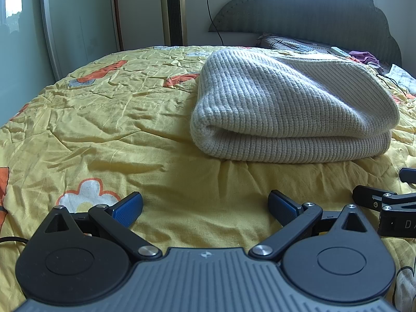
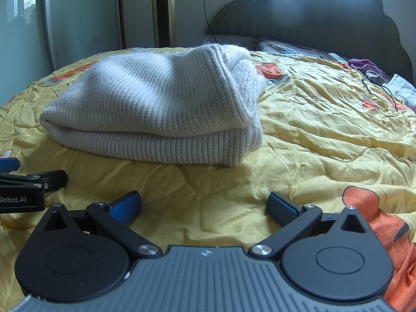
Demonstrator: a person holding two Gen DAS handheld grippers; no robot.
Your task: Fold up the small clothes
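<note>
On my left side, the left gripper (image 1: 205, 209) sat low over the yellow bedspread (image 1: 104, 119) with its blue pads spread wide apart, grasping nothing. Ahead of it and a little to the right lay the grey knit sweater (image 1: 286, 109), folded into a thick bundle of stacked layers, clear of both tools. Further right, the right gripper (image 2: 204, 208) rested beside its partner, fingers likewise released and empty. I judged this garment essentially done; its top layer bulged slightly. Near the headboard (image 2: 325, 18), purple clothing (image 2: 364, 65) perhaps remained unfolded.
</note>
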